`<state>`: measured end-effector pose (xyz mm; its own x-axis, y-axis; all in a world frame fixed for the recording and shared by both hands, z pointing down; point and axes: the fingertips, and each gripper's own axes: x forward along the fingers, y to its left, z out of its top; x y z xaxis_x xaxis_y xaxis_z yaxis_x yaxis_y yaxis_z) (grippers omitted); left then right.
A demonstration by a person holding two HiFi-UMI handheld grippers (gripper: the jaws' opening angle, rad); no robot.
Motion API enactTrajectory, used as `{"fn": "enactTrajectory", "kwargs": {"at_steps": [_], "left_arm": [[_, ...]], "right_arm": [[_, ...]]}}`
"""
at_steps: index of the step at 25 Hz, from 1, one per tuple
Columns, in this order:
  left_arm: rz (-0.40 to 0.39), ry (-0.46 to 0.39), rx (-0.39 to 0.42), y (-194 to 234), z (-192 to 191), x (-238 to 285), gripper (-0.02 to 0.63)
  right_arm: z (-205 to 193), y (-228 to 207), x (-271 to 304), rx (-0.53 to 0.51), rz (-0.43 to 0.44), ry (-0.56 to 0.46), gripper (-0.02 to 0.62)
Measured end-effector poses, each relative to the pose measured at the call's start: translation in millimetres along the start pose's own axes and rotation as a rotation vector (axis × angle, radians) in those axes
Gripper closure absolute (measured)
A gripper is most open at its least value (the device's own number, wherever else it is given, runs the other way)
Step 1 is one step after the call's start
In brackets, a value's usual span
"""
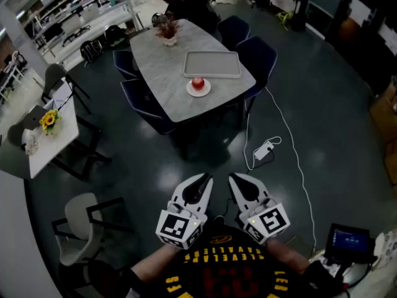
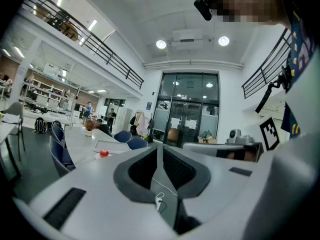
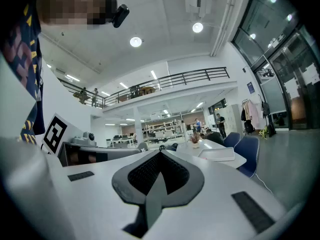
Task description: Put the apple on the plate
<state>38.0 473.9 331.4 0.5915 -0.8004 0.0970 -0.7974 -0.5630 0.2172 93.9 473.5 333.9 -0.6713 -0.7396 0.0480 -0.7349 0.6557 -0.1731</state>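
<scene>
A red apple [image 1: 198, 83] sits on a small white plate [image 1: 189, 90] near the front edge of a grey marble-look table [image 1: 161, 73], far ahead of me. In the left gripper view the apple [image 2: 103, 153] shows small at the left, on the plate [image 2: 97, 157]. Both grippers are held close to my body, over the dark floor and well short of the table. My left gripper [image 1: 205, 179] [image 2: 160, 146] has its jaw tips together with nothing between them. The right gripper [image 1: 234, 177] [image 3: 161, 153] is likewise shut and empty.
A grey tray [image 1: 212, 64] [image 3: 217, 154] lies behind the plate, a flower pot [image 1: 167, 33] at the table's far end. Blue chairs [image 1: 259, 58] ring the table. A white cable with an adapter [image 1: 263, 149] crosses the floor. A white side table [image 1: 56, 132] and a chair [image 1: 84, 219] stand at left.
</scene>
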Motion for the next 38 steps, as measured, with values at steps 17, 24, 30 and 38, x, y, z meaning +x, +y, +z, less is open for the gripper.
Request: {"fn": "enactTrajectory", "kwargs": {"at_steps": [17,24,30,38], "left_arm": [[-0.027,0.038,-0.024,28.1,-3.2,22.5,0.565],[-0.014,0.067,-0.022,67.4,5.0,49.6,0.565],[-0.031,0.061,-0.04,108.9,9.7,78.3,0.565],[-0.064,0.053,-0.069,163.7,19.2,108.2,0.565]], "right_arm": [[-1.1,-14.8,32.1,0.046,-0.021,-0.001,0.589],[-3.7,-34.2,77.4,0.067,-0.028,0.027,0.589],[-5.4,-54.6,124.1,0.077,-0.048,0.046,0.589],[-2.3,-74.2,182.1,0.06,-0.094,0.077,0.589]]}}
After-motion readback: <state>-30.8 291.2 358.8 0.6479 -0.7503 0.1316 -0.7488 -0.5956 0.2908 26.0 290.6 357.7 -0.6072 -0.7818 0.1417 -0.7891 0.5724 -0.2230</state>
